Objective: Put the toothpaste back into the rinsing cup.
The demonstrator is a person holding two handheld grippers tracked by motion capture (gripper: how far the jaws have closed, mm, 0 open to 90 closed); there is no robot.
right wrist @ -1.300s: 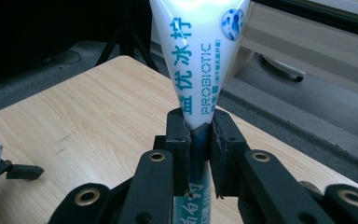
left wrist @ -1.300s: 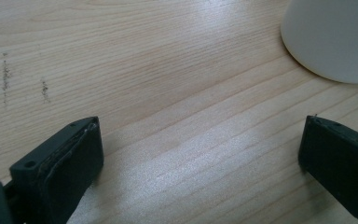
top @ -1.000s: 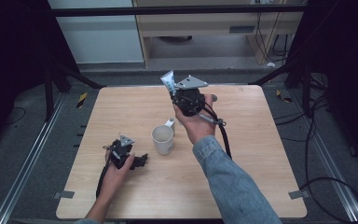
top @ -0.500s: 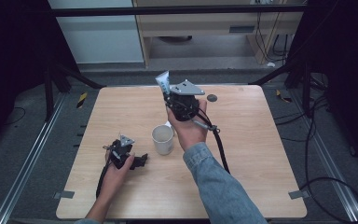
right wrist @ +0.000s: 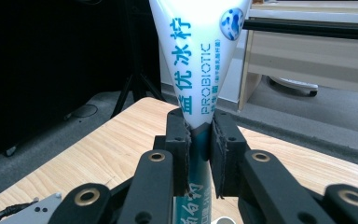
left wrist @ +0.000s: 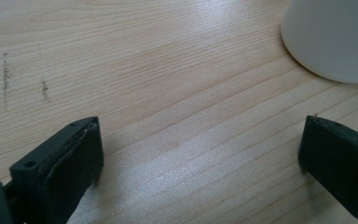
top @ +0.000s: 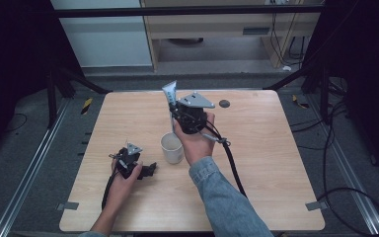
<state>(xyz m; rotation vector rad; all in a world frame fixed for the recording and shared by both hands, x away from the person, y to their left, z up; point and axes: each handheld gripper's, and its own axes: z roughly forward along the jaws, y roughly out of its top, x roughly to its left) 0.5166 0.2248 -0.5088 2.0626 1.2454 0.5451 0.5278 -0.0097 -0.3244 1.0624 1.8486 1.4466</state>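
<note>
On the left of the light wooden surface (top: 276, 163) we see the left tool (top: 128, 160) lying low in the person's left hand (top: 123, 180), near the front edge. In the left gripper view its two black jaws stand wide apart with bare wood grain between them, so it holds nothing. Beyond its right jaw sits the rounded side of the white ceramic cup (left wrist: 335, 37).

In the high view this cup (top: 171, 148) stands upright just right of the left tool, near the middle of the surface, apart from it. We cannot tell from any view whether anything is inside; its mouth looks pale and plain.

Directly behind the cup, the person's right hand (top: 197, 143), in a blue denim sleeve (top: 227, 202), holds the right tool (top: 173, 111) raised above the surface. Its jaws are clamped on the white and teal toothpaste tube (right wrist: 198, 60), pinching it at its narrow lower part. The tube stands upright, its flat crimped end (top: 169, 91) upward, and the word PROBIOTIC runs along it. A small dark round disc (top: 224, 103) lies on the surface near the far edge, to the right.
</note>
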